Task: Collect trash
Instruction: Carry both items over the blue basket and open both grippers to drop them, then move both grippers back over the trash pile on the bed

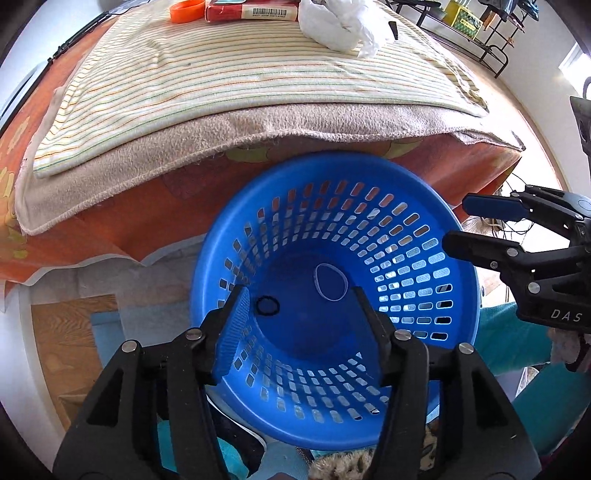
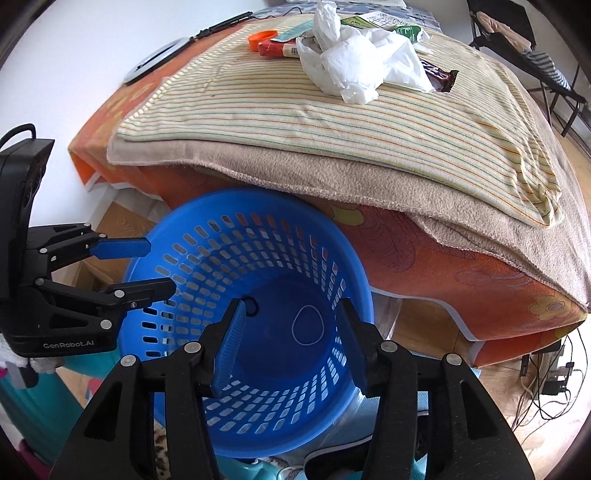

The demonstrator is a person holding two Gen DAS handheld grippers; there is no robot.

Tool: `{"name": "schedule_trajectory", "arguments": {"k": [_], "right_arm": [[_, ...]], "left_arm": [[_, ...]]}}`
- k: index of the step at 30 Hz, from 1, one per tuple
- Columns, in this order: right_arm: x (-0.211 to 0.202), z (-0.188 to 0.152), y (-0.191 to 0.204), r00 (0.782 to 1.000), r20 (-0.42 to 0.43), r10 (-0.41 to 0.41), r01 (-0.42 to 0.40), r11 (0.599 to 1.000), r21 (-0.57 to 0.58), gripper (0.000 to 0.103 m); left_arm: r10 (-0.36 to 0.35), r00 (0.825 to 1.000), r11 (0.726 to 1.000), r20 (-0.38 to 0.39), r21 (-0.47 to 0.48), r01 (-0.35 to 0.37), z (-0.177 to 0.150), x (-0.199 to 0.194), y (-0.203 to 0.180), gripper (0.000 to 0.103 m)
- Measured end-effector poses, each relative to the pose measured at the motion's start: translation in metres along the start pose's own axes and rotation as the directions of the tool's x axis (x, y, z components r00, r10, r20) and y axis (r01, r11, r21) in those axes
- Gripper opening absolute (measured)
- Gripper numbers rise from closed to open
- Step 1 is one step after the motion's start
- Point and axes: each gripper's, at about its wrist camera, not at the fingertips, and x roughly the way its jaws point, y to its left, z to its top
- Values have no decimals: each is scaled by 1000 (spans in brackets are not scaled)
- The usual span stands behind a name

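Note:
A blue slotted basket (image 1: 424,206) stands in front of the table; it also shows in the right wrist view (image 2: 177,221). Two rubber bands (image 1: 330,281) lie on its bottom. My left gripper (image 1: 301,299) is open and empty above the basket mouth. My right gripper (image 2: 290,314) is open and empty above it too, and shows at the right of the left wrist view (image 1: 456,223). Trash lies on the far tabletop: crumpled white paper (image 2: 354,62), a red box (image 2: 277,48), an orange lid (image 2: 260,38), a dark candy wrapper (image 2: 441,79) and a green wrapper (image 2: 402,29).
The table carries a striped cloth (image 2: 332,122) over a beige towel (image 2: 332,173) and an orange flowered tablecloth (image 2: 461,266). A black rack (image 1: 476,33) stands behind. Cables (image 2: 546,384) lie on the floor at right. A round grey disc (image 2: 155,61) lies at the table's far left.

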Motion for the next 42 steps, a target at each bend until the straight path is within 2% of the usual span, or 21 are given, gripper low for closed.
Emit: {"name": "schedule_trajectory", "arguments": {"k": [5,7,12,18,24,32,37,40,42], "right_arm": [[-2,1,1,1000,5,-31,31,1000,2,61],[-5,2,1,999,16,-47,47,999,1,61],[-10,7,-2,996,30,-83,83,997,11,70],[-19,15,-7,993,43,-108,107,994,32,70],[-32,29,-17,992,76,-104,98,992,84,70],[-43,55,-44,987,134,-92,71,985,155,70],[-49,78,-53,977,177,-118,95,987,132,70],[-50,94,-58,970,204,-129,106,987,123,70],[-49,104,-61,970,214,-118,92,988,126,70]], "left_arm": [[6,1000,1000,-7,-6,-6,1,-1,1,57],[11,1000,1000,-8,-2,-11,3,-3,1,57],[47,999,999,4,1,-47,18,-15,4,66],[48,998,999,39,16,-49,49,-35,10,66],[99,991,992,94,64,-106,86,-49,21,66],[102,988,995,113,-1,-102,137,-56,51,66],[209,959,976,192,25,-218,172,-66,50,66],[176,968,984,179,-10,-178,191,-64,59,66],[130,976,991,174,-19,-129,202,-59,63,66]]}}
